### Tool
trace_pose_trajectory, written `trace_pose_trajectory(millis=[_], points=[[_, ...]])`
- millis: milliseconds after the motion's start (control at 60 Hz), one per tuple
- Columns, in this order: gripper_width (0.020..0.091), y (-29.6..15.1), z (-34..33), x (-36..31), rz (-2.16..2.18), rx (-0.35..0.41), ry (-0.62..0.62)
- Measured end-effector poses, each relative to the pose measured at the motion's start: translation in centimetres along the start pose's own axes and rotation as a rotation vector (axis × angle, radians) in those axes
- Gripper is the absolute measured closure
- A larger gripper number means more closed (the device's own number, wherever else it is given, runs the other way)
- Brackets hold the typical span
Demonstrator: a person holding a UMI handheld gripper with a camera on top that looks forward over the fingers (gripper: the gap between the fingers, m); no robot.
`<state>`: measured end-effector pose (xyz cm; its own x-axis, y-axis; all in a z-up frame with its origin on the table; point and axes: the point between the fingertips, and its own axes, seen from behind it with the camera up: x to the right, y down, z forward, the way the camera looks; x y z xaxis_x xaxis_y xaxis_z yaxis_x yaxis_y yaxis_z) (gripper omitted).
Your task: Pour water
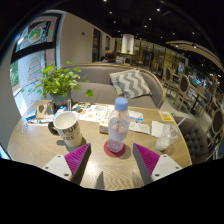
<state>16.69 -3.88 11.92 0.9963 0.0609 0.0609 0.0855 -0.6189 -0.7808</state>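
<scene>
The water bottle (118, 124) stands upright on a red coaster (115, 150) on the desk (40, 145), just ahead of the gripper (112, 158), whose fingers are spread and empty. Thin plastic, likely slippery and crushable; grip mid-body, at the label, whose print is unreadable. A mug (67, 126) stands nearby.

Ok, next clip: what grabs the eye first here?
The clear water bottle with its blue cap, upright on a red coaster just ahead of the open gripper. A white mug stands to its left, a leafy potted plant behind that, and a small glass to the right.
</scene>
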Motion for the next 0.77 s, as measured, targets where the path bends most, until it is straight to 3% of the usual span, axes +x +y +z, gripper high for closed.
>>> trace_pose_trajectory(millis=[100, 333, 767], points=[[0.0252, 1.7, -5.2, -0.9, 0.04, -0.065, 0.055], [0.0248, 4.1, -14.1, -3.8, 0.073, -0.078, 0.077], [0.025, 4.4, -18.3, -4.9, 0.083, -0.049, 0.099]])
